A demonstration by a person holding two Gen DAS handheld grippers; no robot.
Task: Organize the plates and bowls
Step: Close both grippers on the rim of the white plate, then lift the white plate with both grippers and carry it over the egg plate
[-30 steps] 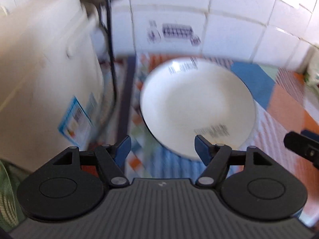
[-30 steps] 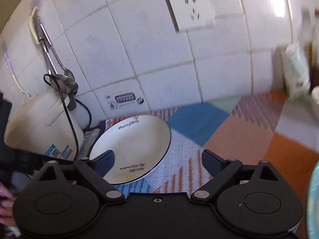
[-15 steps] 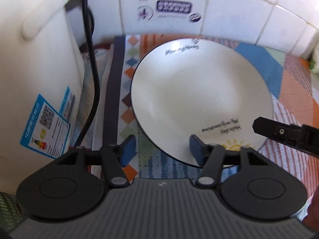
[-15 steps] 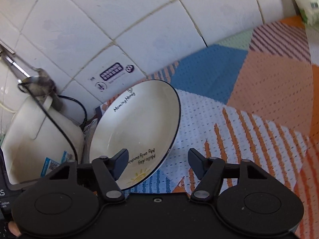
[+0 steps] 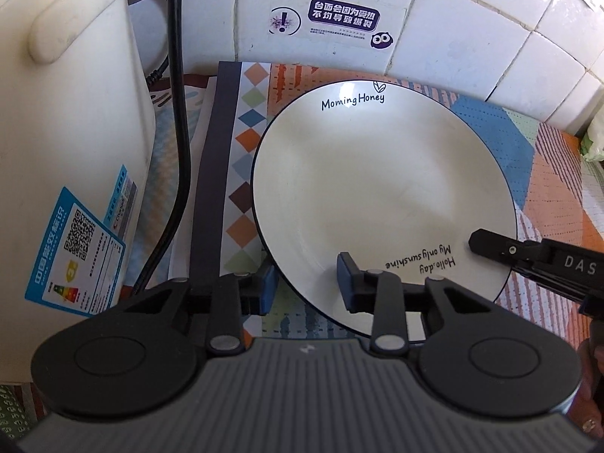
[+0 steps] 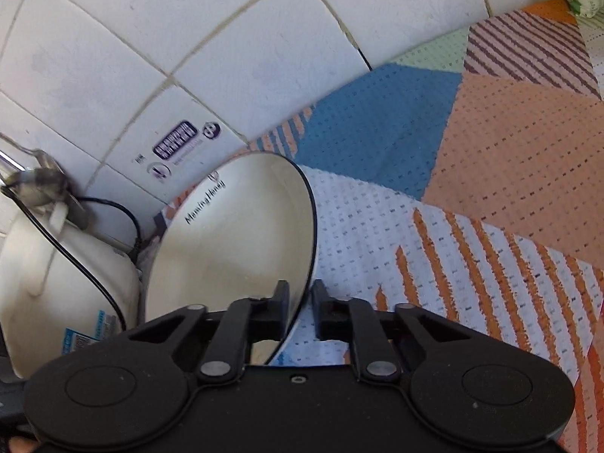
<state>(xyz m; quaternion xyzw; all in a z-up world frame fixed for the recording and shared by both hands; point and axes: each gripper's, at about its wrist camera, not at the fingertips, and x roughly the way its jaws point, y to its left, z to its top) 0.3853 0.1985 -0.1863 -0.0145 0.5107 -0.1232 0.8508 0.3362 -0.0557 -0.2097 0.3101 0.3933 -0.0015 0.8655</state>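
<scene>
- Patterned mat [image 6: 490, 158]: covers the counter up to the tiled wall and cushions the crockery.
- Appliance [image 5: 68, 132]: white body at 9 o'clock of the plate, close beside it, limiting approach there.
- Plate [image 5: 377, 196]: white, dark-rimmed, on the mat.
- Right gripper [image 6: 301, 307]: jaws narrow, straddling the rim at 4 o'clock; contact unconfirmed.
- Left gripper [image 5: 307, 281]: jaws wide, rim at 6 o'clock between them, not clamped.

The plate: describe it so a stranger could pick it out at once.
Start at the white tiled wall and drop to the patchwork mat below its warning sticker. Beside the white appliance lies the plate: white, thin dark rim, lettered "Morning Honey", both grippers at its near edge.
</scene>
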